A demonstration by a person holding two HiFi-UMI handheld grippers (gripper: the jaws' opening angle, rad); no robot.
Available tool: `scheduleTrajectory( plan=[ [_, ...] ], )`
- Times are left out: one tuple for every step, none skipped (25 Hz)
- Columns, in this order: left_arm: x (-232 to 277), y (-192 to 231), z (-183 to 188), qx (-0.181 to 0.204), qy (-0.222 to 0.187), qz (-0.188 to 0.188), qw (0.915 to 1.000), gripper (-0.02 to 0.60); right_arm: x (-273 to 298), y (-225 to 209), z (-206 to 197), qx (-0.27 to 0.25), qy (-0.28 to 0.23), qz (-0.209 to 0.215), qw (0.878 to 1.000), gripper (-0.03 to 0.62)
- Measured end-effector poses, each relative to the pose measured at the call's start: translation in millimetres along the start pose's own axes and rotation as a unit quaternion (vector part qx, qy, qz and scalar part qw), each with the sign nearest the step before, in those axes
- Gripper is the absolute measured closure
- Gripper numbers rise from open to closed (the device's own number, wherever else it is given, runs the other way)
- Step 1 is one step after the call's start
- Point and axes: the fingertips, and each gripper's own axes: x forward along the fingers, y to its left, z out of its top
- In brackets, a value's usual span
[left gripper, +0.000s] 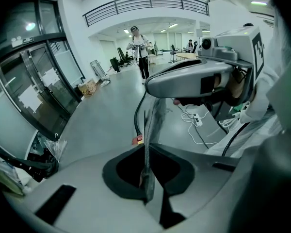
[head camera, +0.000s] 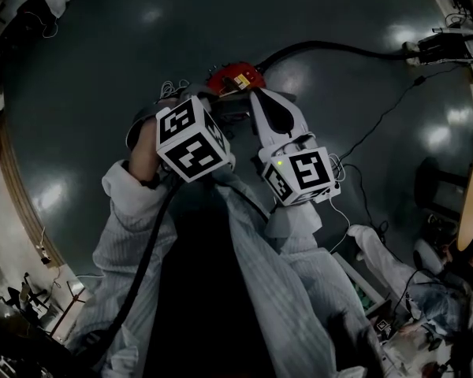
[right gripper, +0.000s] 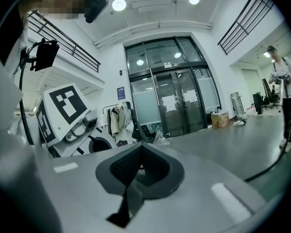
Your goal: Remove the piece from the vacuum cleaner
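1. My left gripper (left gripper: 146, 152) has its jaws pinched on a thin, flat grey piece (left gripper: 153, 120), near the red vacuum cleaner (head camera: 235, 78) on the floor.
2. The piece shows edge-on, slim and dull, rising straight from the pads. I judge it gripped, but I cannot tell whether it is free of the vacuum cleaner.
3. My right gripper (right gripper: 141, 152), just right of the vacuum cleaner, has its jaws together on nothing. Carrying the piece clear looks like what remains.
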Motion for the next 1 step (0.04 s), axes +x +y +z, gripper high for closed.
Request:
scheduleTrajectory(
  plan=[
    [0.3, -1.2, 0.7, 0.002, 0.0, 0.0, 1.0, 0.555, -1.6, -0.4, 0.0, 0.0, 0.0, -0.001, 1.0, 0.594]
  ],
)
